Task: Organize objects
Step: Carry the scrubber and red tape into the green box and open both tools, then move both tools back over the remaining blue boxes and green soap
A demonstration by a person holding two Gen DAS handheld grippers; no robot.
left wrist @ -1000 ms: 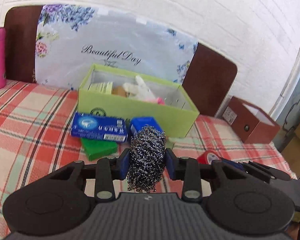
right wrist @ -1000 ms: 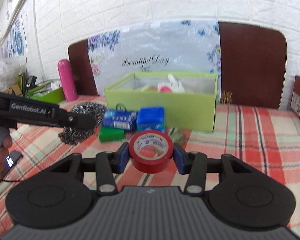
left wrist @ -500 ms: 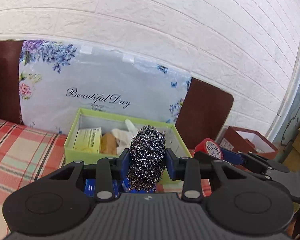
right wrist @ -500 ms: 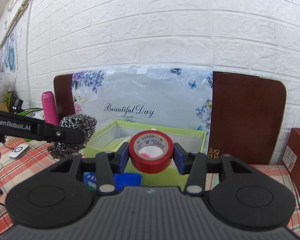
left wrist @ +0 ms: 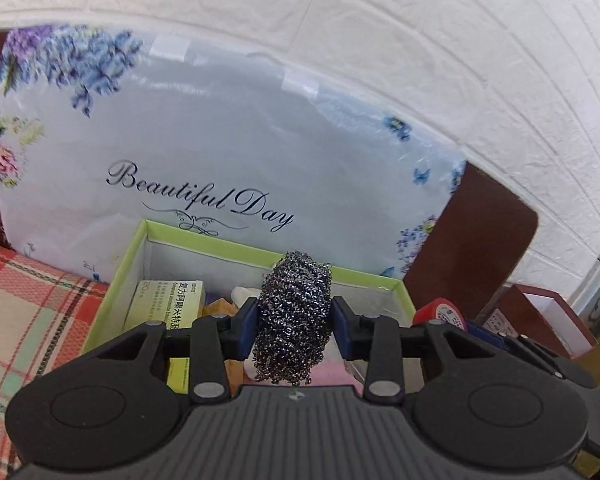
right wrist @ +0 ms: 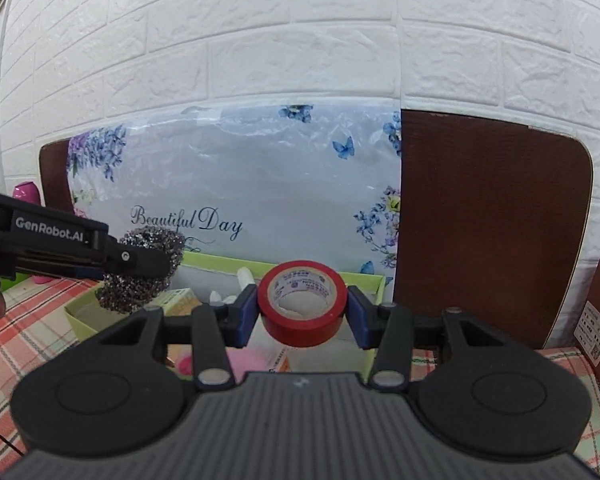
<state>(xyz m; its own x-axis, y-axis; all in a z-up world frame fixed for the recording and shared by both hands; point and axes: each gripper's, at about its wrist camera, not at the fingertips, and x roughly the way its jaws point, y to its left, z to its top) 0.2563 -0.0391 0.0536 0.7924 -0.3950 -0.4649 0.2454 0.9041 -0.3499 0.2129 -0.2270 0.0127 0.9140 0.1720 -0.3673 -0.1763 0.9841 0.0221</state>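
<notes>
The bench (left wrist: 24,300), covered with a red, green and cream checked cloth, carries a lime-green open-topped cardboard box (left wrist: 236,246) set against a floral board lettered "Beautiful Day" (left wrist: 228,152) at the far side. Inside the box lie a pale yellow printed carton (left wrist: 168,304) at the left, some white and pink items too hidden to name, and bare grey floor at the right.

The left gripper (left wrist: 294,322) is above the box and grasps a grey steel-wool scouring ball (left wrist: 296,312) across its middle; its jaws are opening slightly, yet the pads appear to touch the wire on both sides. The right gripper (right wrist: 302,308) is clenched on a red roll of adhesive tape (right wrist: 302,300), held upright with its bore facing the camera, over the right part of the same box. In the right wrist view the left gripper (right wrist: 140,258) sits just beside the right one.

Risks, as judged:
- The two grippers may collide, being close together over one box.
- The springy ball may snag on a pad on release.
- The tape, released on edge, may roll, or strike the near wall of the box.
- Either item may land on the contents and tip out.
</notes>
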